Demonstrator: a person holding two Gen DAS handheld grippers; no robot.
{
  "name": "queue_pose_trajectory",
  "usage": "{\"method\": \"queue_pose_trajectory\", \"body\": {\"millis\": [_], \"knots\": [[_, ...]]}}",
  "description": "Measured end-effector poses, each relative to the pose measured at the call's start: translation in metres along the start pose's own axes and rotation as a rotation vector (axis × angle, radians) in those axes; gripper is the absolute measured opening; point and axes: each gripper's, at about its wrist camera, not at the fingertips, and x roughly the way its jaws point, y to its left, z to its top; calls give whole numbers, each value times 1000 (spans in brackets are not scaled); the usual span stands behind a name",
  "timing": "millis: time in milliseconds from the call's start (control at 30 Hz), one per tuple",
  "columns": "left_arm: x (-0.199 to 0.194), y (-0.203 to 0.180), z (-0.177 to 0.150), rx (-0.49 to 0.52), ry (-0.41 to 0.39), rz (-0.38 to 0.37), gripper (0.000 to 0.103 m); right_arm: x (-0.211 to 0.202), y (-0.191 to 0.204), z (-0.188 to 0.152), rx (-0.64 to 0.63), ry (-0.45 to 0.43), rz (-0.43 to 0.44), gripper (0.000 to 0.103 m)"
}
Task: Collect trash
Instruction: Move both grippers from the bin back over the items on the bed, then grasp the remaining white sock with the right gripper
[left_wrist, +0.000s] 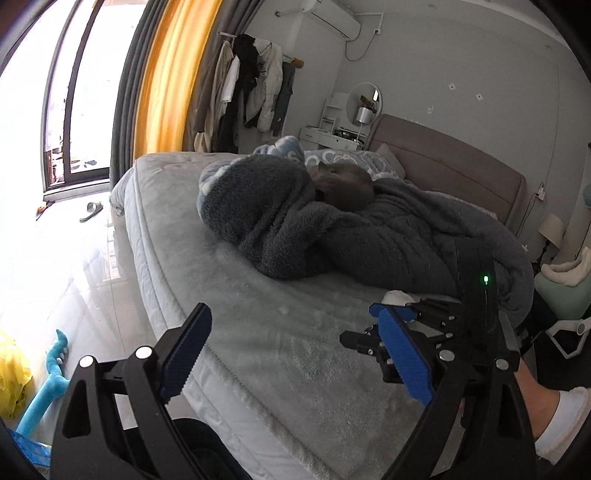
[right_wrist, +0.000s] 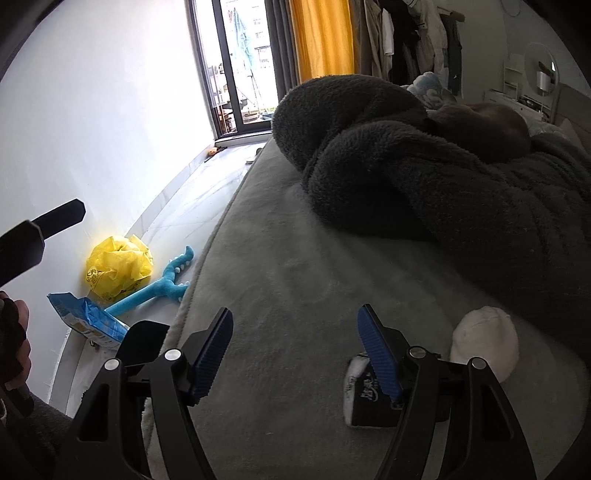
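A crumpled white tissue (right_wrist: 487, 341) lies on the grey bed (right_wrist: 288, 280) beside a dark printed wrapper (right_wrist: 364, 395). My right gripper (right_wrist: 295, 354) is open and empty over the bed, its right finger just left of both. The tissue (left_wrist: 397, 296) also shows in the left wrist view, behind the right gripper (left_wrist: 373, 332). My left gripper (left_wrist: 295, 350) is open and empty above the bed edge. A crumpled yellow bag (right_wrist: 118, 271) and a blue packet (right_wrist: 86, 321) lie on the floor by the wall.
A dark fleece blanket (left_wrist: 332, 229) is heaped across the bed with a grey cat (left_wrist: 347, 184) on it. A blue plush toy (right_wrist: 159, 286) lies on the floor beside the bed. Clothes rack (left_wrist: 255, 81), vanity (left_wrist: 340, 133) and balcony door (right_wrist: 236, 74) stand at the far end.
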Motion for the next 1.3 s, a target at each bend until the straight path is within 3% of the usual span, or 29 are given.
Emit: {"method": "queue_pose_trajectory", "body": {"millis": [400, 833, 1300], "knots": [[47, -24, 1, 64, 90, 0, 94, 1, -47, 0, 35, 14, -79, 73], [90, -41, 2, 77, 121, -37, 94, 7, -94, -4, 62, 37, -127, 74], [142, -63, -14, 142, 269, -192, 95, 13, -135, -8, 94, 71, -139, 74]]}}
